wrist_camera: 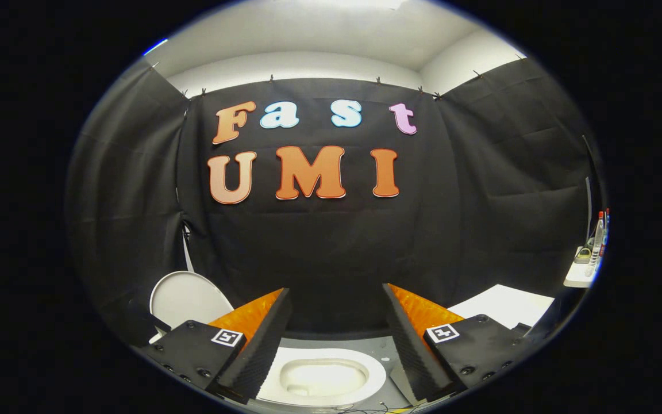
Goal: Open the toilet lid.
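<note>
A white toilet seat and bowl (322, 376) lie low between my two fingers, seen from above, with the bowl's hollow showing. A round white lid (184, 299) stands raised beyond my left finger, its flat face turned toward me and its lower edge hidden behind that finger. My gripper (335, 288) is open, held above the toilet. Its fingers are wide apart with nothing between them and touch neither seat nor lid.
Grey floor (380, 353) surrounds the bowl. A white tabletop (503, 305) lies beyond my right finger. Farther right, a small white shelf (578, 276) carries bottles (596, 244). Black cloth walls close the booth on three sides.
</note>
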`<control>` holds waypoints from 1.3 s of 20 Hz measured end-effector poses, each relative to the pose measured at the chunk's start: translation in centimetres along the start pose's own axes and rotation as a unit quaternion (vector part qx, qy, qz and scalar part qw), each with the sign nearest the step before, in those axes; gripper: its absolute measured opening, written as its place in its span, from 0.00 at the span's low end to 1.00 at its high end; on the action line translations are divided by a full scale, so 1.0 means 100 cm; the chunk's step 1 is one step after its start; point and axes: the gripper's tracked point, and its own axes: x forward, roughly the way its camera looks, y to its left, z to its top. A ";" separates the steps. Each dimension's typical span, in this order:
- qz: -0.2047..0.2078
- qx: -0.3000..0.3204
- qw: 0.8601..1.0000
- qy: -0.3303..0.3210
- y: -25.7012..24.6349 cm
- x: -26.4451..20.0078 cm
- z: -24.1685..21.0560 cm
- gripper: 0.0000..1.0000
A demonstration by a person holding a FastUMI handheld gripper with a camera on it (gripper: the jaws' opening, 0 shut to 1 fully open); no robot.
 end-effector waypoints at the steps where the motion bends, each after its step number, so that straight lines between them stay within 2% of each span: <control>1: -0.001 0.000 1.000 0.000 -0.002 0.001 -0.001 1.00; 7: 0.009 0.005 1.000 0.001 -0.009 0.007 -0.010 1.00; 10: -0.005 0.005 1.000 0.003 -0.041 0.019 -0.020 1.00; 15: -0.032 -0.019 0.999 0.001 -0.129 0.055 -0.035 1.00; 19: 0.000 -0.044 0.999 -0.021 -0.198 0.110 -0.064 1.00; 21: 0.004 -0.066 0.997 -0.037 -0.246 0.148 -0.092 0.99; 24: -0.038 -0.139 0.987 -0.066 -0.328 0.202 -0.129 0.98; 25: -0.046 -0.156 0.986 -0.044 -0.345 0.214 -0.153 0.98; 26: -0.039 -0.141 0.989 -0.016 -0.355 0.227 -0.178 0.98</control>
